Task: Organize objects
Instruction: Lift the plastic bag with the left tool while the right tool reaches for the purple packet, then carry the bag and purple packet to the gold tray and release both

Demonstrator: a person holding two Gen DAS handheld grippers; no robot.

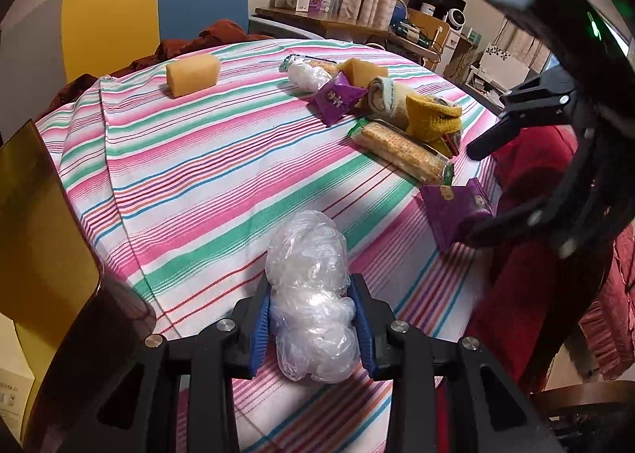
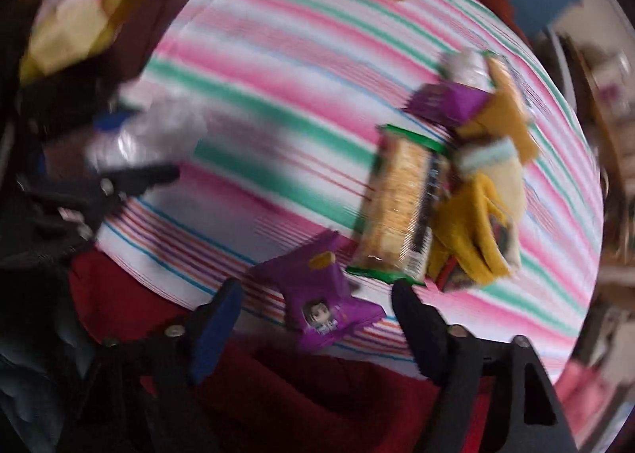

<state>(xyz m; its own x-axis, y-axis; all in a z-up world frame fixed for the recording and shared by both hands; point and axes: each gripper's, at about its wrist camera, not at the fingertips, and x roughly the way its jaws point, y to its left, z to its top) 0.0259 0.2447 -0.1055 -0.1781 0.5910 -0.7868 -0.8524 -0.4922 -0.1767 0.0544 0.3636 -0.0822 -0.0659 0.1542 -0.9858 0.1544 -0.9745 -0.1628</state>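
My left gripper (image 1: 311, 286) is shut on a crumpled clear plastic bag (image 1: 307, 294), its blue pads pressing both sides just above the striped tablecloth (image 1: 190, 183). My right gripper (image 2: 317, 288) is open; a purple snack packet (image 2: 321, 302) lies between its spread fingers at the table's edge. The left wrist view shows that gripper (image 1: 475, 191) at the right with the same packet (image 1: 456, 211). The right wrist view is blurred; the left gripper (image 2: 119, 159) and its bag show at its left.
A pile sits at the back right: cracker pack (image 1: 401, 153), yellow sock (image 1: 432, 116), second purple packet (image 1: 337, 98), another plastic bag (image 1: 307, 76), a sponge (image 1: 359, 70). A lone yellow sponge (image 1: 193, 74) lies far left. Yellow box (image 1: 35, 235) at left, red cloth (image 1: 535, 183) at right.
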